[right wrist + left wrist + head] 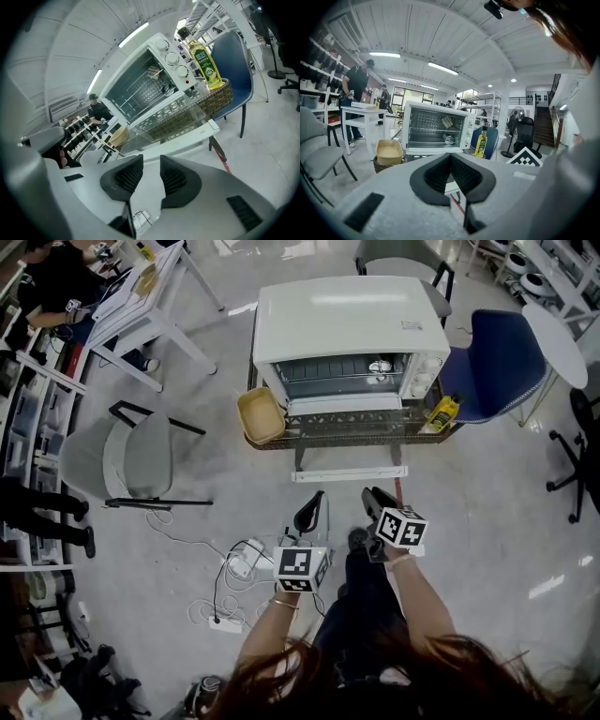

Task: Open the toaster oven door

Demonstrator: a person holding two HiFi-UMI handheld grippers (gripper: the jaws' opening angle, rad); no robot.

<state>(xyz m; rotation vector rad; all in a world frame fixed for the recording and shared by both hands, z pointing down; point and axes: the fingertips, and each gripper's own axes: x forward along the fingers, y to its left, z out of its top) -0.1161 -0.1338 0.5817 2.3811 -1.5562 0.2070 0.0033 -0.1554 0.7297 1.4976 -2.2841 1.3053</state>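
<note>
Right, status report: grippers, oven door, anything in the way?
Left gripper shut, empty. Right gripper open, empty. Toaster oven door down, open. Nothing blocking it.

Left tongs [313, 510] pinched together, right tongs [372, 495] slightly parted, empty.

At 6 o'clock, hair [403, 673] is covering the person's upper arms. The toaster oven [347, 329] is hiding part of the blue chair [502, 362] at 2 o'clock. The item [379, 366] inside it is appearing too small to identify.
</note>
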